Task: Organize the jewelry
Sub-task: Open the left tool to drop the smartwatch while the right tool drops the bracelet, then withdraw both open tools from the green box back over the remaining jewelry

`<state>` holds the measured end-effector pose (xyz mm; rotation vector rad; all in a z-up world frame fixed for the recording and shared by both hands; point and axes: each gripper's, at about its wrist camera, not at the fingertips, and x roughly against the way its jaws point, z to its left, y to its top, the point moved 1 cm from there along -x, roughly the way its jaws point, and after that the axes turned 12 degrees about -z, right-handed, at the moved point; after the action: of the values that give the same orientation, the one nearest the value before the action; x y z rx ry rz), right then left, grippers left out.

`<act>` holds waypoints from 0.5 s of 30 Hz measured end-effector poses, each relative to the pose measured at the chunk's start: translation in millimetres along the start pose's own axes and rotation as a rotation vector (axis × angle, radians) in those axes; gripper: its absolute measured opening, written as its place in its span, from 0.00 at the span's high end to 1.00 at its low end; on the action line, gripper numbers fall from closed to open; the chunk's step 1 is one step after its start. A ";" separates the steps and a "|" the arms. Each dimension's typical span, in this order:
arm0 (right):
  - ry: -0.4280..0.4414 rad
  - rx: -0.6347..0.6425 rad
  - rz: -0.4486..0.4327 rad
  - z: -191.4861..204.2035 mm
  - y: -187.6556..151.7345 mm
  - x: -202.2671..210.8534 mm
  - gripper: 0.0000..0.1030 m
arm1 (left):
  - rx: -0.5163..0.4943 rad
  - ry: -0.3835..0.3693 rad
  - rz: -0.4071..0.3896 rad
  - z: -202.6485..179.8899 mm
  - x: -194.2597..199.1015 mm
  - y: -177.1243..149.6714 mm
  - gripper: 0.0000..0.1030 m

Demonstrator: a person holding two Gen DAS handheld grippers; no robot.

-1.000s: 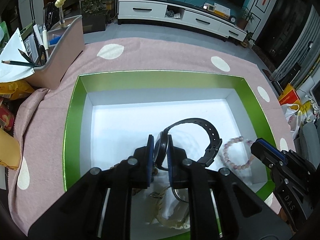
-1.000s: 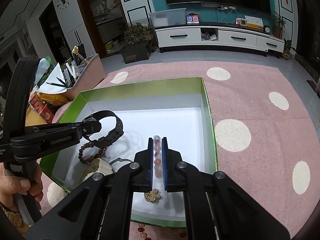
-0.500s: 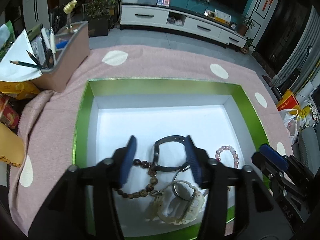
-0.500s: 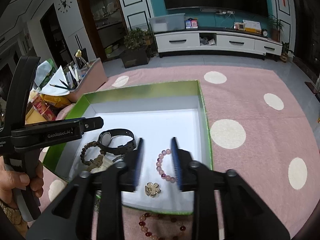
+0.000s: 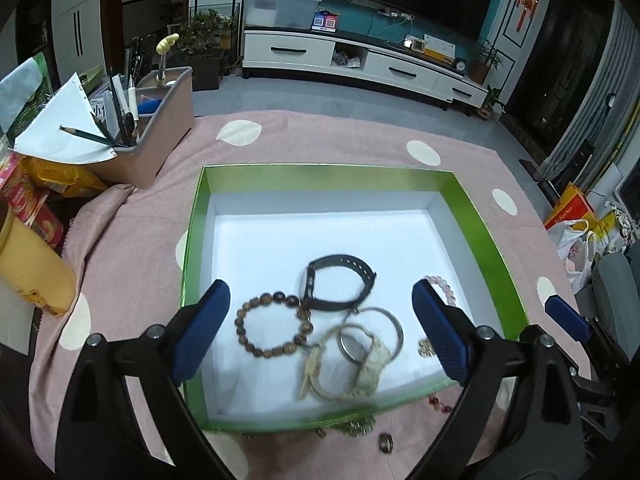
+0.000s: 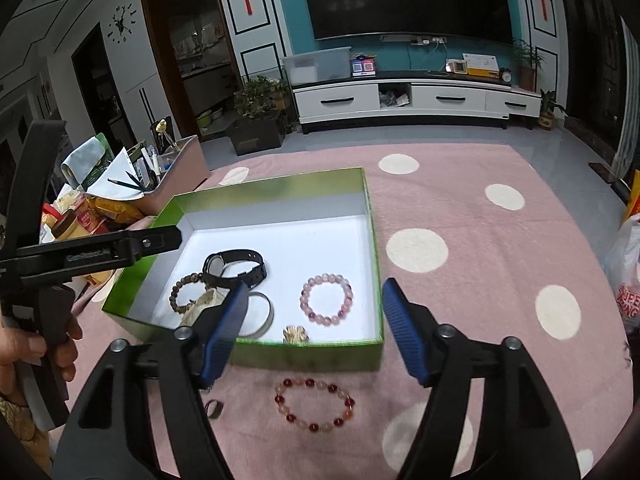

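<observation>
A green box (image 5: 324,178) (image 6: 308,352) with a white floor sits on the pink cloth. Inside lie a black watch (image 5: 340,282) (image 6: 236,266), a brown bead bracelet (image 5: 272,326) (image 6: 182,290), a silver bangle (image 5: 372,332) (image 6: 262,312), a cream watch (image 5: 368,368), a pink bead bracelet (image 6: 326,300) and a gold brooch (image 6: 296,334). A red bead bracelet (image 6: 314,404) and a ring (image 6: 214,408) (image 5: 386,442) lie on the cloth in front of the box. My left gripper (image 5: 320,336) is open and empty above the box's near part. My right gripper (image 6: 314,332) is open and empty above the box's front edge.
A pink organizer bin (image 5: 160,140) with pens and paper stands at the back left. Snack packs (image 5: 28,200) and a yellow cup (image 5: 32,276) sit at the left table edge. The dotted pink cloth (image 6: 480,280) spreads to the right of the box.
Both grippers opened and drew back and up. The left let the black watch go into the box; the right let the pink bead bracelet go into the box.
</observation>
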<state>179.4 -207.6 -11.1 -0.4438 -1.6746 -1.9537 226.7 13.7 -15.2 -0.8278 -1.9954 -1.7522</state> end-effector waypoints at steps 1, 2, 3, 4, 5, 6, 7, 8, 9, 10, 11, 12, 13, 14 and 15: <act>0.001 -0.007 0.003 -0.9 -0.9 3.2 0.25 | -0.002 -0.003 -0.002 -1.0 3.5 -1.0 0.06; -0.001 -0.013 0.004 -0.9 -2.0 6.4 0.22 | -0.004 -0.006 -0.004 -2.2 8.1 -2.2 0.04; -0.008 -0.022 0.004 -2.1 -3.2 10.8 0.19 | -0.006 -0.009 -0.007 -3.9 12.9 -3.2 0.04; -0.010 -0.026 0.004 -2.8 -4.0 13.7 0.17 | -0.011 -0.013 -0.008 -5.8 18.3 -4.8 0.04; -0.009 -0.033 0.007 -3.6 -5.3 17.7 0.16 | -0.018 -0.012 -0.009 -8.5 22.1 -6.4 0.03; -0.008 -0.038 0.013 -4.5 -6.7 21.2 0.13 | -0.026 -0.009 -0.011 -10.2 27.9 -8.6 0.02; -0.012 -0.042 0.018 -5.6 -8.5 25.2 0.11 | -0.031 -0.007 -0.012 -10.7 31.1 -9.9 0.02; -0.014 -0.044 0.022 -6.4 -10.4 29.1 0.11 | -0.035 -0.004 -0.011 -11.0 36.0 -12.1 0.02; -0.013 -0.049 0.026 -8.4 -12.0 33.8 0.11 | -0.035 -0.003 -0.012 -10.8 39.6 -14.0 0.02; -0.013 -0.056 0.027 -10.5 -13.2 38.5 0.11 | -0.031 -0.004 -0.011 -9.9 44.9 -16.2 0.02; -0.013 -0.063 0.027 -12.4 -14.3 42.5 0.11 | -0.025 -0.007 -0.010 -8.5 50.2 -17.6 0.02; -0.013 -0.073 0.027 -15.6 -15.5 47.9 0.11 | -0.017 -0.008 -0.012 -6.4 54.7 -18.6 0.02; -0.012 -0.083 0.026 -18.6 -17.0 52.7 0.11 | -0.009 -0.010 -0.018 -3.7 61.4 -19.8 0.02; -0.011 -0.091 0.026 -20.4 -18.2 56.6 0.11 | 0.000 -0.007 -0.026 -0.2 68.2 -20.7 0.02; -0.011 -0.102 0.027 -23.6 -19.7 62.0 0.11 | 0.009 -0.001 -0.035 4.2 74.6 -21.1 0.02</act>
<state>119.8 -239.7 3.6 -0.5135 -1.5723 -2.0271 156.8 30.8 13.9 -0.7953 -2.0284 -1.7606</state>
